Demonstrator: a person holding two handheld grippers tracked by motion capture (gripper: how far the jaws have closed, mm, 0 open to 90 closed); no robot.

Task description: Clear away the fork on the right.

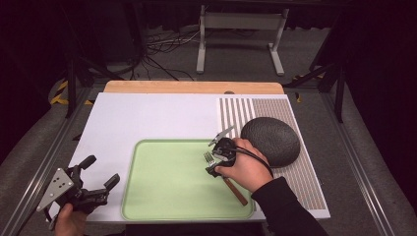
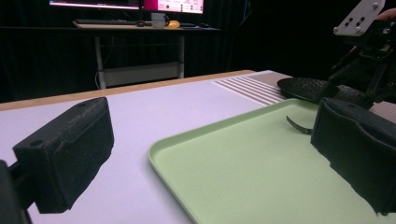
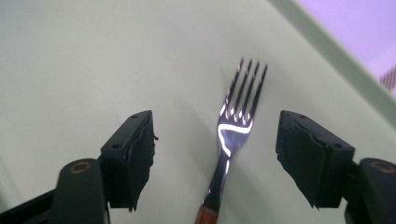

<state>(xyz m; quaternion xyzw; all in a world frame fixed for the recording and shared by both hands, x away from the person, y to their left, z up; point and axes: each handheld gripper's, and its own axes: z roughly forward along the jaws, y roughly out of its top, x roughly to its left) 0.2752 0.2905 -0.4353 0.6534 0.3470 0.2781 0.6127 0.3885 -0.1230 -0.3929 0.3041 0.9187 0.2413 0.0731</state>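
The fork [image 1: 216, 166] lay on the pale green tray [image 1: 162, 196], near the tray's right edge, its tines pointing toward the far side of the bench [image 1: 147, 118] and its brown wooden handle running back over the tray's rim toward the person. In the right gripper view the fork [image 3: 233, 130] sat on the tray floor [image 3: 70, 56] between the two black jaws, clear of both pads, so the right claw [image 3: 215, 154] stood open and held nothing. In the high view the right claw [image 1: 216, 155] hung just over the fork's neck, in the person's right hand [image 1: 246, 169].

The left claw [image 1: 101, 172] was well apart from the fork, at the near left corner of the bench, just beside the tray's left rim. Its jaws were spread wide with nothing between them, and in the left gripper view the left claw [image 2: 210, 154] looked across the tray [image 2: 243, 177] toward the fork's tines [image 2: 299, 127]. A dark round mat [image 1: 270, 140] lay on the striped placemat [image 1: 295, 172] just right of the tray
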